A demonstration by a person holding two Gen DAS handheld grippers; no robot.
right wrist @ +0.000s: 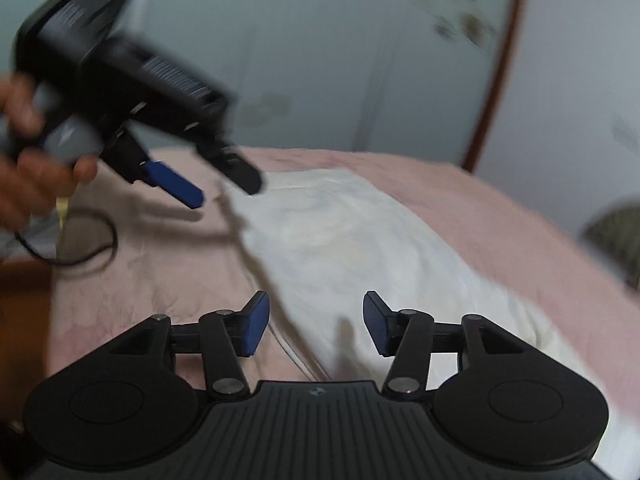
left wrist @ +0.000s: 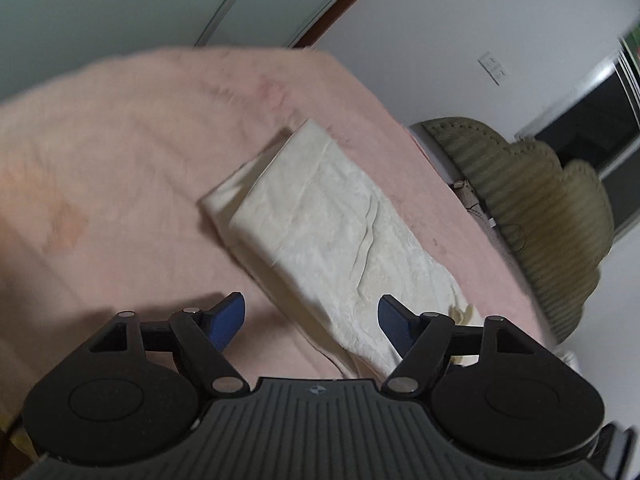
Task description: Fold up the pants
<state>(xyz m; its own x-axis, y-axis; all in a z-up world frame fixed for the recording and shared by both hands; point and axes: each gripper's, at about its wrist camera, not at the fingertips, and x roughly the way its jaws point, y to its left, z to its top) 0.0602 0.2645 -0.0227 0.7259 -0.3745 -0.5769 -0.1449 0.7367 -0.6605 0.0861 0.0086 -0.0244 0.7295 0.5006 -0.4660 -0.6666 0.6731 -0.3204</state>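
Observation:
Cream-white pants (left wrist: 332,236) lie folded into a long strip on a pink sheet (left wrist: 120,160), running from the middle toward the lower right. My left gripper (left wrist: 311,322) hovers open above the near end of the strip, nothing between its blue pads. In the right wrist view the same pants (right wrist: 340,248) spread across the middle. My right gripper (right wrist: 316,324) is open just over the cloth, its pads clear of it. The left gripper (right wrist: 222,188) shows there too at upper left, open, held by a hand (right wrist: 28,172), near the strip's far end.
The pink sheet (right wrist: 500,216) covers a bed. An olive ribbed cushion (left wrist: 532,208) sits past the bed's right edge. A black cable (right wrist: 80,248) loops on the sheet at left. Pale wardrobe doors (right wrist: 320,60) and a white wall stand behind.

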